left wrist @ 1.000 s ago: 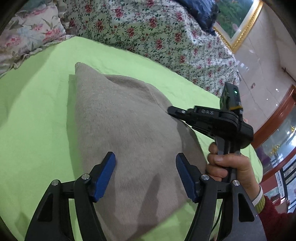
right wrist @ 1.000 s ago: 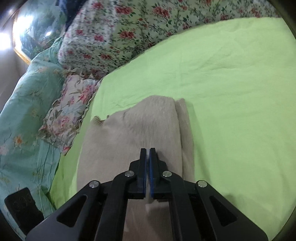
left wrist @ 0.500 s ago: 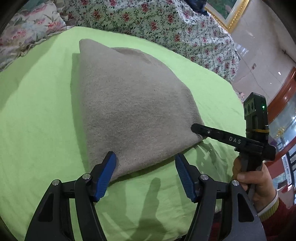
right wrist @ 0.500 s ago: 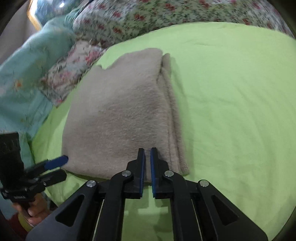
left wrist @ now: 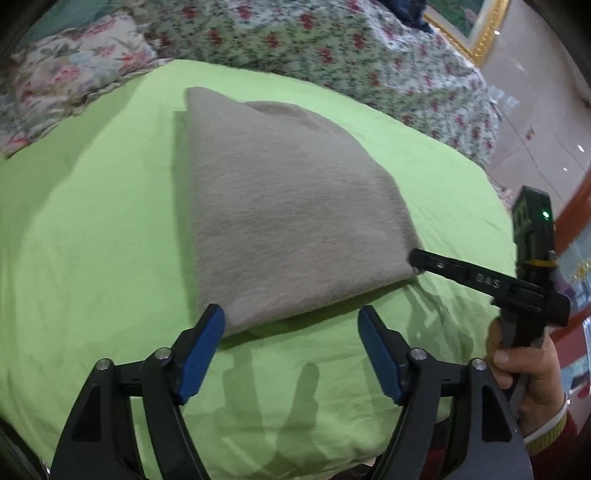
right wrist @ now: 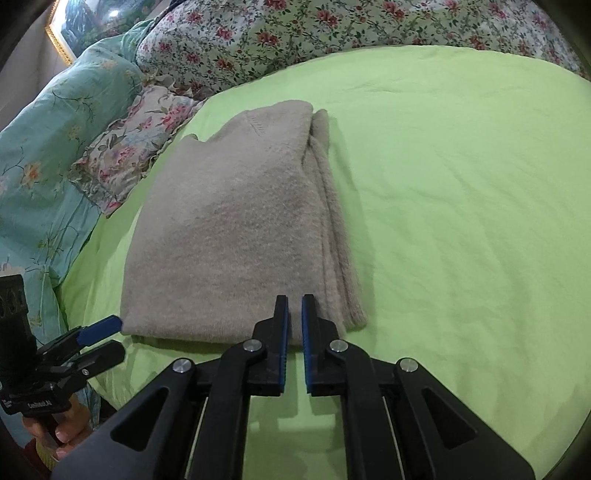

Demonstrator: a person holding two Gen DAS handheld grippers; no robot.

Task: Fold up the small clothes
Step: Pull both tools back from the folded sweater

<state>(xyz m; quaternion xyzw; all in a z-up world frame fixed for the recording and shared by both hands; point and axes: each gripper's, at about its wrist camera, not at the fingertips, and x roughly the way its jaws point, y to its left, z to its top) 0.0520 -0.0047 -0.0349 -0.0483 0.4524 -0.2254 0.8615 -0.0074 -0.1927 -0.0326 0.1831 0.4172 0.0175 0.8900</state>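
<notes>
A folded beige knit garment (left wrist: pixel 288 218) lies flat on the green sheet (left wrist: pixel 92 240); it also shows in the right wrist view (right wrist: pixel 236 236), with stacked folded edges along its right side. My left gripper (left wrist: pixel 291 325) is open and empty, just in front of the garment's near edge. My right gripper (right wrist: pixel 294 310) has its jaws a narrow gap apart and holds nothing, at the garment's near right corner. In the left wrist view the right gripper (left wrist: pixel 417 260) touches that corner from the right. The left gripper (right wrist: pixel 107 332) shows at lower left in the right wrist view.
Floral bedding (left wrist: pixel 295 40) and a floral pillow (right wrist: pixel 129 147) lie behind the garment. A teal quilt (right wrist: pixel 48 140) lies at the left. A gold-framed picture (left wrist: pixel 476 26) hangs beyond the bed. The sheet's front edge drops off below my grippers.
Both grippers have pulled back from over the garment to its near edge. The right gripper's jaws have opened from shut to a narrow gap. The garment lies still.
</notes>
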